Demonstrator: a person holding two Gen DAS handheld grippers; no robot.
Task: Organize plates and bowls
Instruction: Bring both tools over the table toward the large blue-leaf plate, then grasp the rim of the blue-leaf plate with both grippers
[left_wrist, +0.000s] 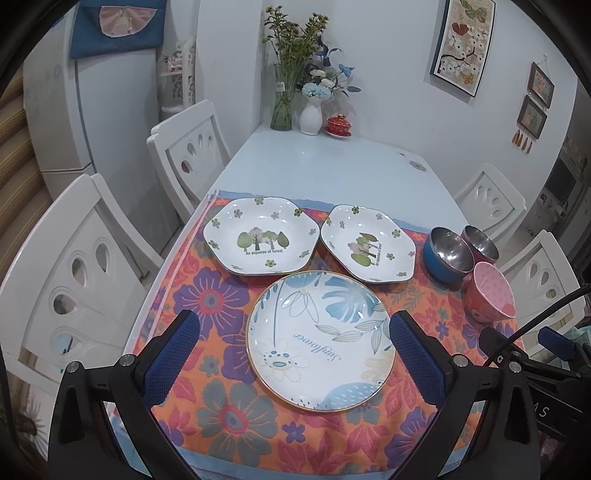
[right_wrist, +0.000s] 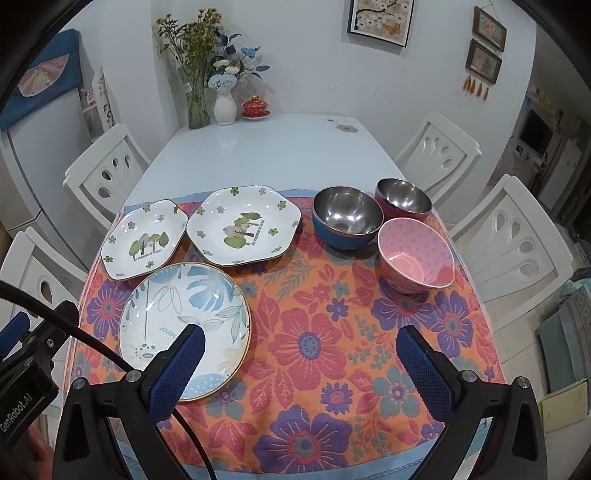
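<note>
A round blue-flowered plate (left_wrist: 320, 341) (right_wrist: 184, 325) lies nearest me on the floral cloth. Behind it sit two hexagonal tree-pattern plates, the left one (left_wrist: 260, 236) (right_wrist: 144, 238) and the right one (left_wrist: 368, 247) (right_wrist: 243, 226). At the right stand a blue steel bowl (left_wrist: 447, 254) (right_wrist: 347, 218), a red steel bowl (left_wrist: 480, 243) (right_wrist: 403, 201) and a pink dotted bowl (left_wrist: 489, 295) (right_wrist: 415, 254). My left gripper (left_wrist: 295, 354) is open, hovering with its fingers either side of the round plate. My right gripper (right_wrist: 301, 365) is open above bare cloth, right of that plate.
The floral cloth (right_wrist: 314, 332) covers the near end of a white table (left_wrist: 317, 166). Two flower vases (left_wrist: 295, 99) and a red lidded cup (left_wrist: 339, 125) stand at the far end. White chairs (left_wrist: 74, 266) (right_wrist: 517, 229) line both sides.
</note>
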